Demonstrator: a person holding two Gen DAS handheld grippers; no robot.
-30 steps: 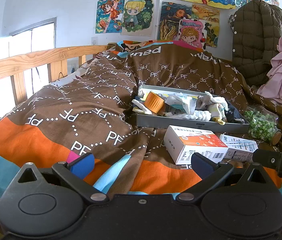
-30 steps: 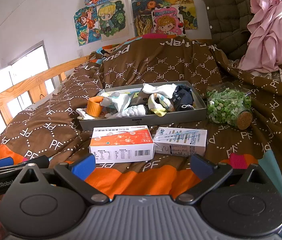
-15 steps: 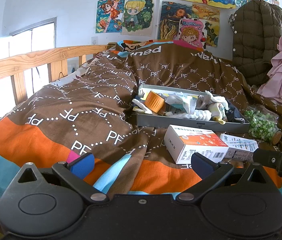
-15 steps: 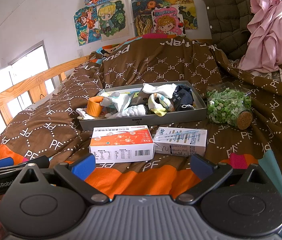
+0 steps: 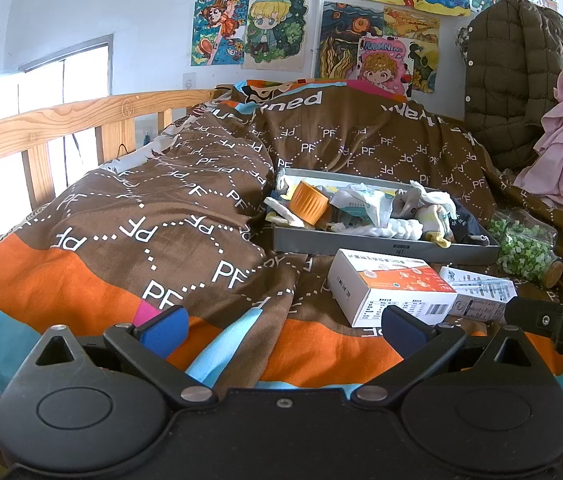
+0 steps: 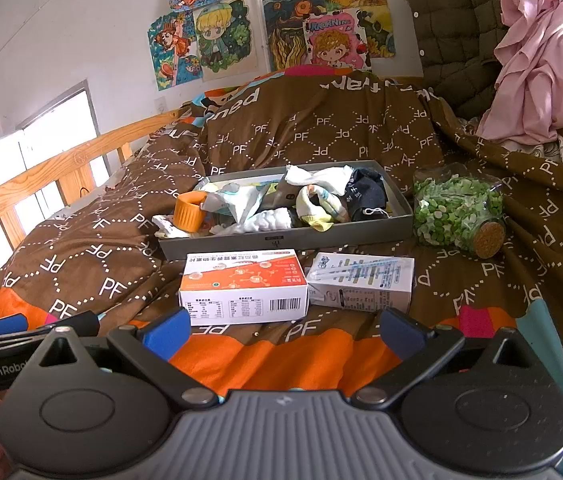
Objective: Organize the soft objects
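The left gripper [image 5: 283, 330] and the right gripper [image 6: 283, 330] both hover low over the near, orange-striped end of the bedspread [image 6: 281, 354], side by side, the left one nearer its window-side edge. Each has its blue-padded jaws spread wide, gripping nothing.

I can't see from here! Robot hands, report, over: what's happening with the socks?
Left gripper open, empty. Right gripper open, empty. Socks heaped in grey tray, untouched. Two boxes lie before it.

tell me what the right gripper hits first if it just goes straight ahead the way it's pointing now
Probably the orange and white box, lying on the quilt directly ahead between the open fingers of the right gripper. The grey tray of socks sits behind it. Depth is uncertain.
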